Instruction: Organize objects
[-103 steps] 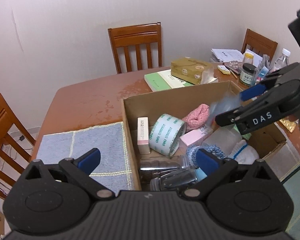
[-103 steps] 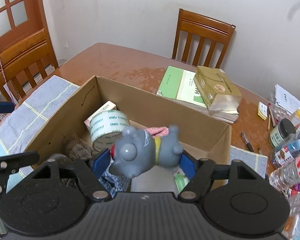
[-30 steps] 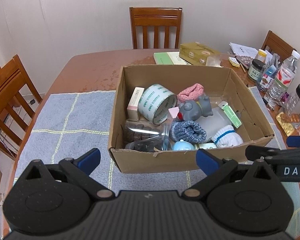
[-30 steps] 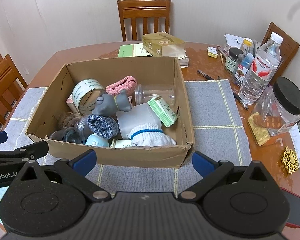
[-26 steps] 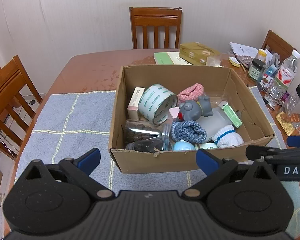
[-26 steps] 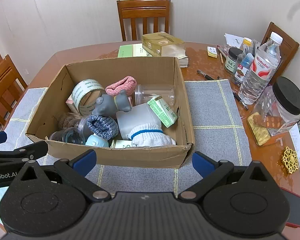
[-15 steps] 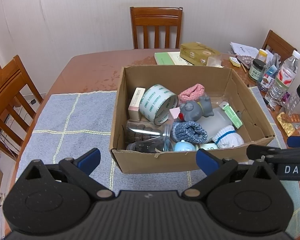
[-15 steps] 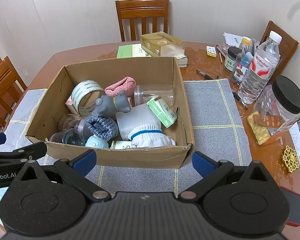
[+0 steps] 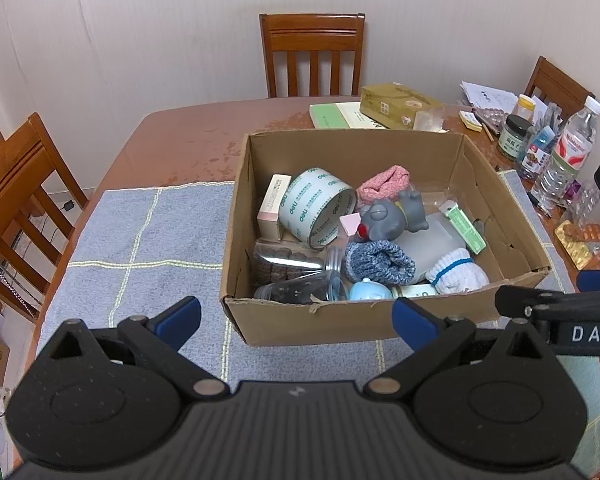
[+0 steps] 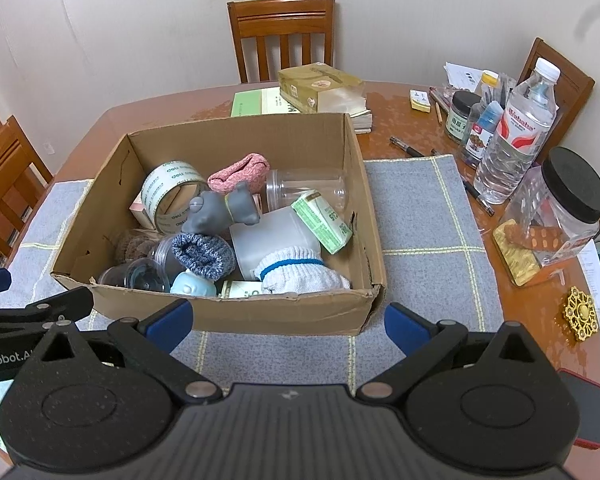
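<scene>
Both the left gripper (image 9: 296, 316) and right gripper (image 10: 288, 320) hang spread and empty before the bench's near edge, since the grey rubber toy (image 10: 220, 210) lies packed mid-way inside the brown cardboard box (image 10: 284, 312).

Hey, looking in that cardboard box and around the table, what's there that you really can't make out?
- Box bottom: both views, buried under the tape roll, grey toy and socks.
- Brown item: right view, mostly covered by jars.
- Jar labels: too small to read.
- Red-edged object: right view, cut off by the gripper body and the edge.
</scene>
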`<state>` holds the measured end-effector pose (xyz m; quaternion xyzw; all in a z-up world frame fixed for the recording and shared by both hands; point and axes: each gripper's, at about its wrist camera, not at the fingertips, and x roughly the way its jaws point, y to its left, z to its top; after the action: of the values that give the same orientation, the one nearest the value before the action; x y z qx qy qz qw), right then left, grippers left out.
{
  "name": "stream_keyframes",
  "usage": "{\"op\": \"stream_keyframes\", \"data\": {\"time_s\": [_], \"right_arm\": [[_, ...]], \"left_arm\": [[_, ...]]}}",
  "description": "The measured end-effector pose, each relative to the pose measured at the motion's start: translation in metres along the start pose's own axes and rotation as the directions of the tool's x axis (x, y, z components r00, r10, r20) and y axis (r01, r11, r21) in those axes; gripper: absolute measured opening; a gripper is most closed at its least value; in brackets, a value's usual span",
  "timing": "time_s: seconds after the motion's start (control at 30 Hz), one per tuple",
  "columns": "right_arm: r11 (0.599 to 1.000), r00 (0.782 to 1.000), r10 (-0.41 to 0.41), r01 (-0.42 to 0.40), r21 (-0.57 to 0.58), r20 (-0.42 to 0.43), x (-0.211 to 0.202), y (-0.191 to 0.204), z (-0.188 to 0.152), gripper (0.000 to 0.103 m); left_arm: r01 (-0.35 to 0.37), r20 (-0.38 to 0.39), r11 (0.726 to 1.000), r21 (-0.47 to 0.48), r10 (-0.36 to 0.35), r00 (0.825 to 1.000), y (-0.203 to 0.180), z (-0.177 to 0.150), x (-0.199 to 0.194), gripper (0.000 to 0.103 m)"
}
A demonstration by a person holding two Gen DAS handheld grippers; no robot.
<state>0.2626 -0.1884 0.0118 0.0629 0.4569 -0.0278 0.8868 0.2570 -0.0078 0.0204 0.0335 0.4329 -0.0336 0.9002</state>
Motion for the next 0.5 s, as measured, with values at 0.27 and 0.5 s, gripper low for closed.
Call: {"op": "stream_keyframes", "data": {"time_s": [0.27, 0.5], "right_arm": [[1.000, 1.000, 0.000, 0.000, 0.001, -0.001, -0.0005, -0.0011, 0.0005, 0.103], [1.000, 1.000, 0.000, 0.000, 0.005, -0.004, -0.0013, 0.0000, 0.0002, 0.103]], "left_arm": [[-0.004, -0.002, 1.000, -0.002, 0.004, 1.000, 0.0001, -0.0003, -0.0004, 0.101], [-0.005, -0.002, 1.000, -0.001, 0.005, 1.000, 0.0000, -0.0011, -0.0002, 0.101]]}}
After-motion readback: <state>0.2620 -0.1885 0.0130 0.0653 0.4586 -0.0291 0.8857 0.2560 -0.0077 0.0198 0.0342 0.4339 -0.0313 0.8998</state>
